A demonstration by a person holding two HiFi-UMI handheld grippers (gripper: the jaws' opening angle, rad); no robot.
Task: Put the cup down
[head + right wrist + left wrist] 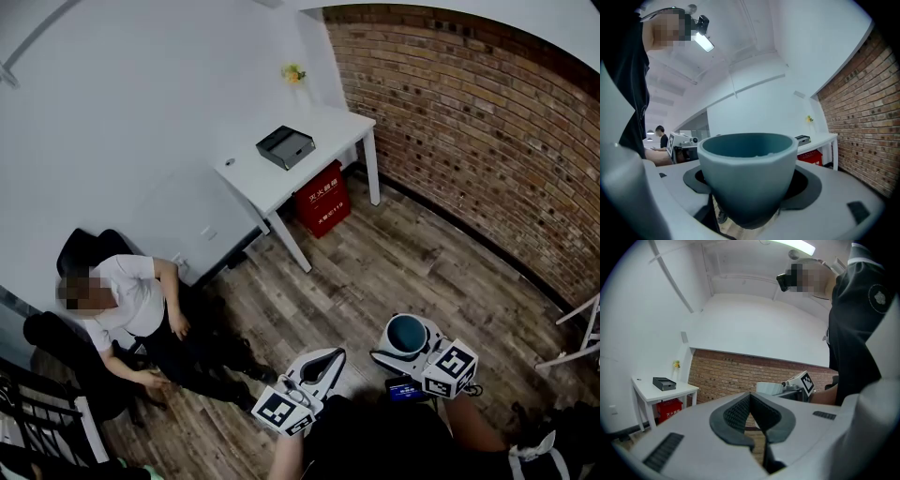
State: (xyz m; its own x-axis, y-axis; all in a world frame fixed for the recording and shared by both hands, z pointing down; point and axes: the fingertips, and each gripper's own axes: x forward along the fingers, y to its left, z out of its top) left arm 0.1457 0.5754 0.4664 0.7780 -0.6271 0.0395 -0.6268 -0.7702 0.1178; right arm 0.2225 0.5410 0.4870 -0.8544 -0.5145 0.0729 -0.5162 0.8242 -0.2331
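Step in hand: carrying. The cup [749, 168] sits upright, clamped between the wide-spread jaws of the right gripper [405, 349], in the air over the wooden floor [394, 253] near me. The left gripper [750, 401] is pressed closed with nothing in it.

Next, as I judge it: cross to the white table [333, 131] at the far left and lower the cup onto bare top beside the black box [285, 147], away from the edge.

The floor between is open. A seated person [131, 300] is to the left and a brick wall [469, 122] to the right.
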